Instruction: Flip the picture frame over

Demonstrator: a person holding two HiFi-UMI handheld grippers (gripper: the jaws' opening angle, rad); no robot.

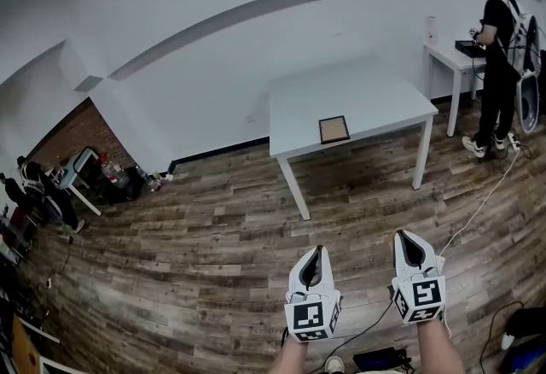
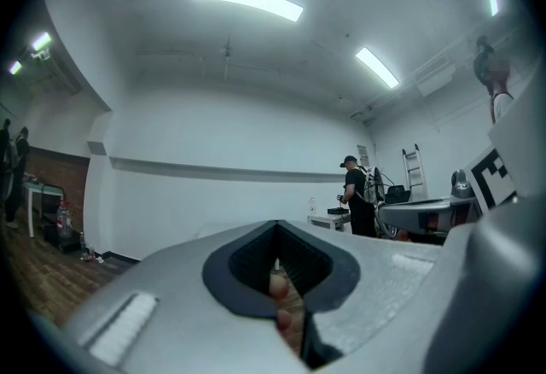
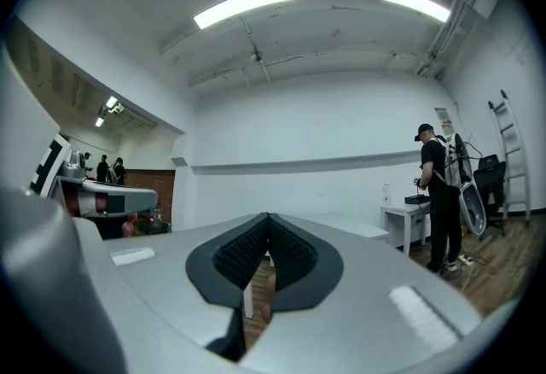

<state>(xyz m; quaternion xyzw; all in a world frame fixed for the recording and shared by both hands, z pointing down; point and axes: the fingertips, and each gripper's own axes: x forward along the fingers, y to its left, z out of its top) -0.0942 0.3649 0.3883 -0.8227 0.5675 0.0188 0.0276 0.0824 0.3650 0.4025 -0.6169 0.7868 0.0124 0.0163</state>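
A small picture frame [image 1: 333, 129] with a dark border and brown face lies flat near the front edge of a white table [image 1: 375, 90], well ahead of me. My left gripper [image 1: 316, 256] and right gripper [image 1: 409, 241] are held low over the wood floor, far short of the table. Both have their jaws closed with nothing between them. In the left gripper view the left gripper [image 2: 276, 254] blocks the lower picture. In the right gripper view the right gripper [image 3: 267, 246] does the same, and the table top [image 3: 358, 230] shows just beyond it. The frame is hidden in both gripper views.
A person [image 1: 497, 65] stands at a second white table [image 1: 456, 56] at the far right. A white cable [image 1: 486, 197] runs across the floor near the right gripper. People and clutter [image 1: 51, 184] sit by a brick wall at the left. Dark gear [image 1: 380, 359] lies at my feet.
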